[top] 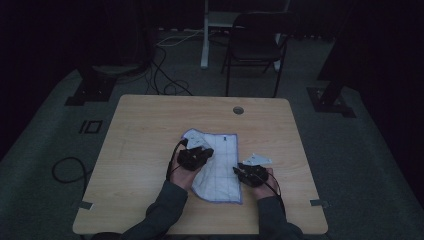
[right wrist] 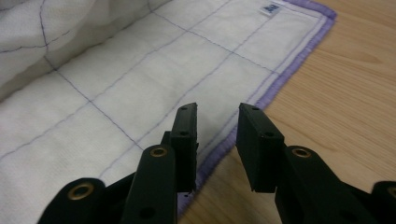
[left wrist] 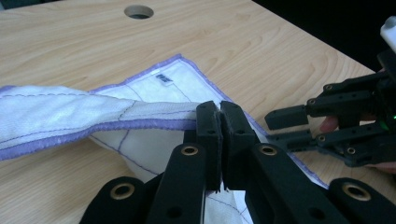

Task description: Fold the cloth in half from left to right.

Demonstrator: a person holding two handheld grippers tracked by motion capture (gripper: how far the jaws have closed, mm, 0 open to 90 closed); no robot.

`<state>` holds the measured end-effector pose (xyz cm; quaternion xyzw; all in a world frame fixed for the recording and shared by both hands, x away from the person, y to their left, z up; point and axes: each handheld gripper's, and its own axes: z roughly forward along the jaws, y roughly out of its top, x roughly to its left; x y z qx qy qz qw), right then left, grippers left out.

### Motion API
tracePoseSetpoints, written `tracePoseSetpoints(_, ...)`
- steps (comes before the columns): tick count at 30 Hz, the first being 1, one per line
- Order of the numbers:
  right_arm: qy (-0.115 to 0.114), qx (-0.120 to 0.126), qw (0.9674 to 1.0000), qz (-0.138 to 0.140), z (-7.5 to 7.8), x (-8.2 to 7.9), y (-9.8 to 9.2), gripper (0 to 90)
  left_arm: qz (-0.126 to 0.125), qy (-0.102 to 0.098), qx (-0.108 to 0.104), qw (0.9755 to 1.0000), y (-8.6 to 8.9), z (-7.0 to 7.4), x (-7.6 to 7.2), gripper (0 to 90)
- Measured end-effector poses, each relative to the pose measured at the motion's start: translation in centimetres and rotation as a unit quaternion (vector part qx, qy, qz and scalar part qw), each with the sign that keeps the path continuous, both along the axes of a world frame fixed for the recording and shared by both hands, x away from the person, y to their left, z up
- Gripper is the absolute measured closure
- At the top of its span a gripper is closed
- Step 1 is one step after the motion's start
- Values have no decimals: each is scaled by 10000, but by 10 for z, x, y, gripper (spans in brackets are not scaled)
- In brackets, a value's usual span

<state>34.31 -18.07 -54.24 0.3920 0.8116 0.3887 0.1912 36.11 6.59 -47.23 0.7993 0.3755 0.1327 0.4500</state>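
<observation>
a: where is the cloth (top: 220, 165) found?

b: it is spread on the table (top: 140, 150), between the two hands. its long axis is seen to run away from the person, with the tag at the far corner.

a: how is the left gripper (left wrist: 219, 116) set?

b: its jaws are pressed together on the purple hem, and that edge is held lifted and folded over the flat part.

a: and the right gripper (right wrist: 217, 119)?

b: it is held spread, with nothing between the jaws. the cloth's right hem is seen just under its tips, running forward and away from it.

a: which hand is judged nearer that free edge?

b: the right one; a short drop onto the hem is all that would be needed.
</observation>
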Motion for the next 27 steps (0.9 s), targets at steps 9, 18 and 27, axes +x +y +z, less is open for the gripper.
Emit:
tracePoseSetpoints(9, -9, 53, 9997, -234, 3, 2, -12, 697, -119, 110, 152, 9998, -12, -9, 4, 881)
tracePoseSetpoints(18, -15, -57, 9994, -327, 2, 3, -15, 701, -175, 232, 275, 9992, -24, -19, 11, 880)
tracePoseSetpoints(27, 8, -88, 9994, -335, 1, 5, -16, 705, -290, 344, 381, 9983, -38, -28, 18, 880)
